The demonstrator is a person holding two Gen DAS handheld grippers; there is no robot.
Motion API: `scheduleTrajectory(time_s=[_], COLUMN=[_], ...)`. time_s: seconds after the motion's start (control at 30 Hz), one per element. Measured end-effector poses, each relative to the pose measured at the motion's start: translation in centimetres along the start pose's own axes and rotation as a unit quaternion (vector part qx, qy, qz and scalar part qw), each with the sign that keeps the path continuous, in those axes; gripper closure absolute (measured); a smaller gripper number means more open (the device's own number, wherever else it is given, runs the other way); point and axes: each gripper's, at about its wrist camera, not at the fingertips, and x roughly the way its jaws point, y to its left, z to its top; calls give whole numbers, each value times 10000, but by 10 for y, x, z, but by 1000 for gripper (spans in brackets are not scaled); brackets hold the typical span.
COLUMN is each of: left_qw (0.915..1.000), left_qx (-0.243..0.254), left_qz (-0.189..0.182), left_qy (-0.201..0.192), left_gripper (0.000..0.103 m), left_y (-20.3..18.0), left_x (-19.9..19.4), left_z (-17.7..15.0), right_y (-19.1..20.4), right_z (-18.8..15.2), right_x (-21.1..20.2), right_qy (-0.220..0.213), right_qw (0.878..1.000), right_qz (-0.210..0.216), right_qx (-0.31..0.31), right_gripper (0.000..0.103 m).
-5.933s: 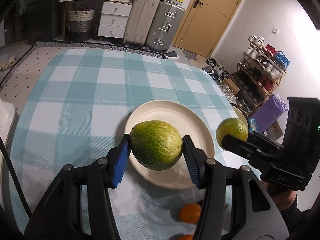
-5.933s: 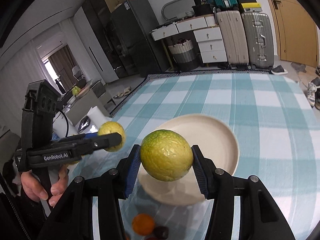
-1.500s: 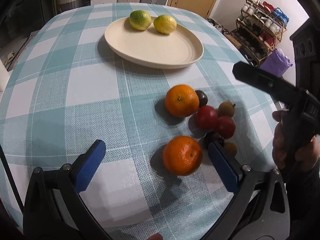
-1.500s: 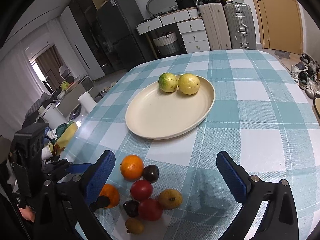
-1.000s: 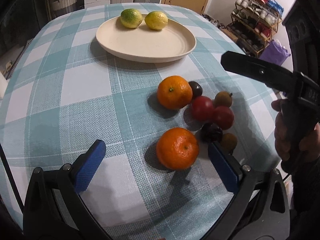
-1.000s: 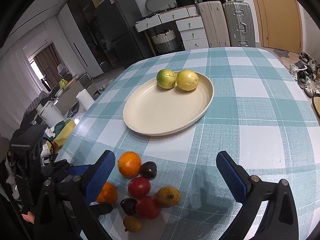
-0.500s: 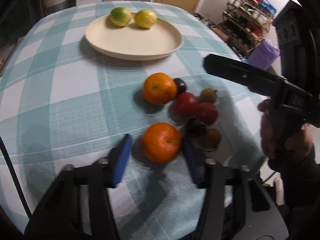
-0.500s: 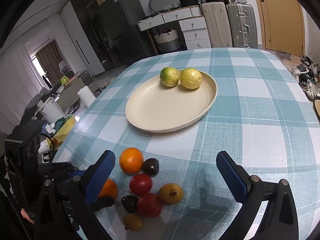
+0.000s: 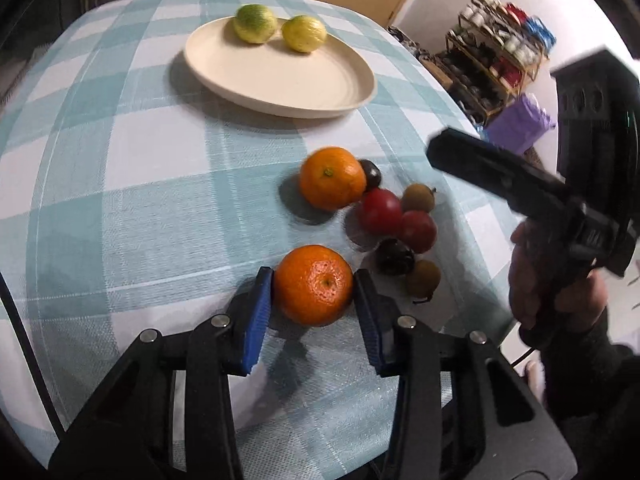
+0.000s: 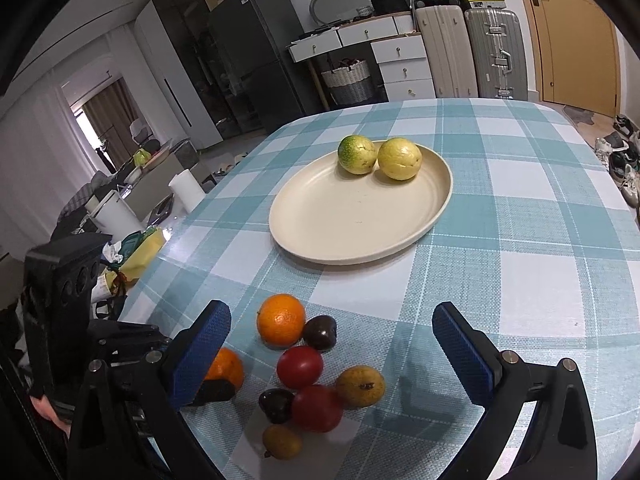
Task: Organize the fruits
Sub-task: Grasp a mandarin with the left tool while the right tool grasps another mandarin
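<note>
Nearest of all, the left gripper [image 9: 314,308] has its blue-padded jaws drawn in tight against both sides of a round orange mandarin [image 9: 314,285] that sits on the teal-and-white checked tablecloth [image 9: 120,184], so the pick looks made but the lift not yet begun. Just beyond it lies the loose cluster still to be sorted: a second orange mandarin [image 9: 332,178], two red round fruits [image 9: 380,211], two dark purple ones and some small brownish ones, most of them touching. Farther off, the cream oval plate [image 9: 280,92] holds only a green-mottled round fruit [image 9: 255,23] and a yellow round fruit [image 9: 304,33] side by side at its far rim, leaving most of the plate bare; by that reckoning the task is only in its early part. The right gripper [image 10: 332,354] hangs above the cluster with its jaws spread wide and nothing between them. Its own camera shows that spread plainly, whereas the left camera shows only one dark finger and the hand [image 9: 556,280] behind it. Conversely, the left camera alone shows both pads on the mandarin; from the right it is half hidden behind a blue pad.
</note>
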Motion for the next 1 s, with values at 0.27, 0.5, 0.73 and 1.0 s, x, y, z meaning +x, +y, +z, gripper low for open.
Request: scheduleTrajectory(time_s=[0.27, 0.5, 0.73, 1.0], left_qw=[9985, 9971, 9961, 9957], left_qx=[-456, -622, -755, -826], left_qz=[116, 256, 248, 208], left_qy=[-268, -348, -373, -362], left_gripper=[66, 66, 66, 65], left_y=[38, 62, 75, 77], left_x=[-23, -34, -36, -34], left_z=[8, 8, 3, 1], right_y=[17, 40, 57, 58], right_z=[4, 7, 2, -1], right_x=[14, 40, 59, 67], right_qy=[187, 572, 842, 1176], right_qw=[9996, 9959, 9862, 9780], right_qz=[20, -39, -446, -500], right_qx=[-210, -704, -1355, -1647], right_gripper=[0, 0, 13, 47])
